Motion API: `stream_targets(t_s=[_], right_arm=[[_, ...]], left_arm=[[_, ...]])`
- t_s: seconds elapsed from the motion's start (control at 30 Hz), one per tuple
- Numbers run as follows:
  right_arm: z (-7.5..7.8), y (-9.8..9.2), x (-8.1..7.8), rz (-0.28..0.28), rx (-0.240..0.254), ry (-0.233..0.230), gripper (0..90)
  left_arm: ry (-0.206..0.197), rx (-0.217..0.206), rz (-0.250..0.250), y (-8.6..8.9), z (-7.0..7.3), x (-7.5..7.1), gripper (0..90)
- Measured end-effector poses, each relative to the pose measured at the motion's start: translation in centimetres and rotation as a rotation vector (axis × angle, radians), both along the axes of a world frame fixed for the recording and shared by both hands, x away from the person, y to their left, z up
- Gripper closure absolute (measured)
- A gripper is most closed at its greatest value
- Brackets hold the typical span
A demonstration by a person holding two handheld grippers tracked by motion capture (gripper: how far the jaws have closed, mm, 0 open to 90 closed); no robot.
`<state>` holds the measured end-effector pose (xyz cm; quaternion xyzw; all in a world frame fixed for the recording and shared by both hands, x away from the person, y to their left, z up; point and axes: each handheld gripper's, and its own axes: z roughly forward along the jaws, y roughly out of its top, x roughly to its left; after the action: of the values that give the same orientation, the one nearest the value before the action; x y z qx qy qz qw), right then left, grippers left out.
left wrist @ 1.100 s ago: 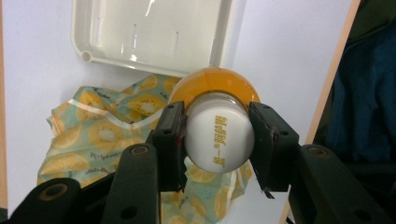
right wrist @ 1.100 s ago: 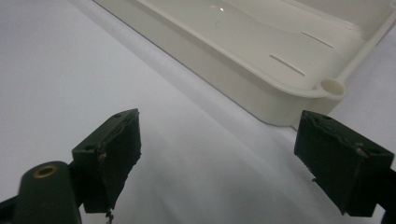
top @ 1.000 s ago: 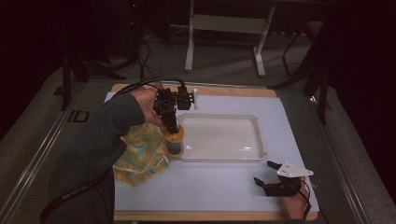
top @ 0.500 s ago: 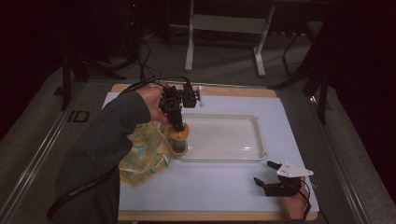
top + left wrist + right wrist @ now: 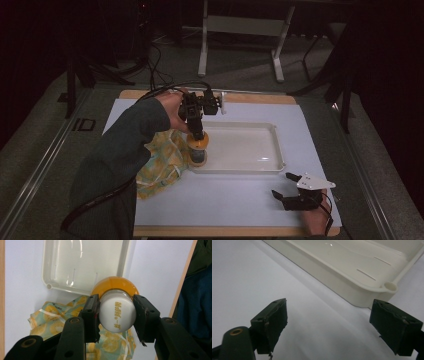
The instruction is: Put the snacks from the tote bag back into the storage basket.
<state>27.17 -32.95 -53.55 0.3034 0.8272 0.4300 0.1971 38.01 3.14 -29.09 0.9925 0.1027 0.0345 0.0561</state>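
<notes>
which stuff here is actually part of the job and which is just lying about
In the job:
- left tongs, shut on the white bottle
- white bottle with its orange end
- white tray, which the bottle is held beside

Lying about:
- lemon-print cloth, crumpled beside the tray
- right tongs, open, resting on the white mat

White table top: cream tray, lemon-print cloth.

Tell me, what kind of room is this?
Probably a lab or test workshop, not a kitchen. A white mat covers the table, cables trail on the dark floor, and a metal stand sits behind.
</notes>
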Motion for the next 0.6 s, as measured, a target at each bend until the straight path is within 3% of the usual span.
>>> stream_targets(t_s=[0.6], right_arm=[[0.0,0.0,0.0,-0.002,0.002,0.004,14.3]], left_arm=[[0.011,-0.004,-0.004,-1.1,-1.3,0.6,58.9]])
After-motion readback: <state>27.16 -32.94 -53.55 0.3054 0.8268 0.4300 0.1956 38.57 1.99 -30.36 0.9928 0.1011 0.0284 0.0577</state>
